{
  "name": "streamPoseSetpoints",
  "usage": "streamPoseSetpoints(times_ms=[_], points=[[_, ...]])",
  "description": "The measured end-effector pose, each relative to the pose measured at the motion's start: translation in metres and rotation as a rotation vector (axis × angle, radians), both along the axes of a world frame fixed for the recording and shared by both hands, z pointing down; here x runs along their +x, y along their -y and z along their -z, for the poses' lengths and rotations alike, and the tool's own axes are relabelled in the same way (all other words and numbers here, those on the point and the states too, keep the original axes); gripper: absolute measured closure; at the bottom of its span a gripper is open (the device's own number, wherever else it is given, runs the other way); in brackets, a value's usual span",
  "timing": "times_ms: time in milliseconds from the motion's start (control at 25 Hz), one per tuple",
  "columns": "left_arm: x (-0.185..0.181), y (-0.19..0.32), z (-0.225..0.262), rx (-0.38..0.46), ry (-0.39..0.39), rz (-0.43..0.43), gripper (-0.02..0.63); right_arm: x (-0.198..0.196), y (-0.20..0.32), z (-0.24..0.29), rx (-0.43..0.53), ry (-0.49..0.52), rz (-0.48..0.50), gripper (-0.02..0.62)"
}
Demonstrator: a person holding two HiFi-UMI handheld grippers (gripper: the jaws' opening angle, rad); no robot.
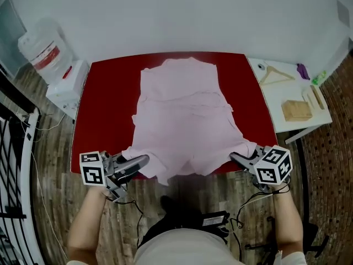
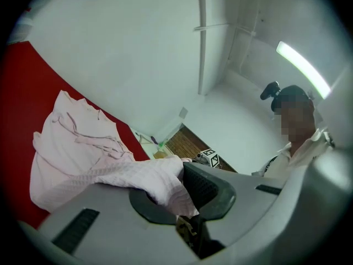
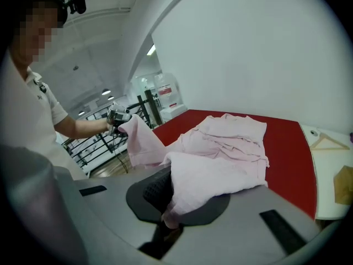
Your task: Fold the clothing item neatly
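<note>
Cloth first: a pink garment (image 1: 185,115) lies spread on the red table (image 1: 105,109), its narrower end toward the far wall and its wider end at the near edge. The left gripper (image 1: 144,160) has its jaws clamped on the near left corner, with fabric bunched between the pads. The right gripper (image 1: 236,157) is clamped the same way on the near right corner. Both corners are held up off the table at its near edge, and the hem between them sags over that edge. The rest of the garment rests on the table, creased across the middle. Right of the table stands a white side table (image 1: 276,101) bearing a hanger (image 1: 274,73) and wooden blocks (image 1: 296,110). A water jug (image 1: 41,51) sits to the left.
</note>
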State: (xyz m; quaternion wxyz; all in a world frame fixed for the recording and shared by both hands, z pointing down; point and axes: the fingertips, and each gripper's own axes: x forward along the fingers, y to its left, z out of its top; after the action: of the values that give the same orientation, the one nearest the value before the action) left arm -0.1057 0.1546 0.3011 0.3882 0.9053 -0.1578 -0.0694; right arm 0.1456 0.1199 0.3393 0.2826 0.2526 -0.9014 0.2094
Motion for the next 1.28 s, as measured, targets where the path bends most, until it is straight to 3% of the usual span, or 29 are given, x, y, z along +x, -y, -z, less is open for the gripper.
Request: streamPoseSetpoints(times_ms=[480, 840, 1280], points=[[-0.019, 0.086, 0.043, 0.094, 0.018, -0.065, 0.571, -0.017, 0.082, 0.045, 0.068, -0.04, -0.018, 0.569], [-0.025, 0.14, 0.051, 0.108, 0.041, -0.015, 0.571, -0.023, 0.146, 0.058, 0.074, -0.005, 0.05, 0.569], [-0.037, 0.212, 0.039, 0.054, 0.064, 0.101, 0.571, -0.02, 0.227, 0.048, 0.006, 0.033, 0.105, 0.569]])
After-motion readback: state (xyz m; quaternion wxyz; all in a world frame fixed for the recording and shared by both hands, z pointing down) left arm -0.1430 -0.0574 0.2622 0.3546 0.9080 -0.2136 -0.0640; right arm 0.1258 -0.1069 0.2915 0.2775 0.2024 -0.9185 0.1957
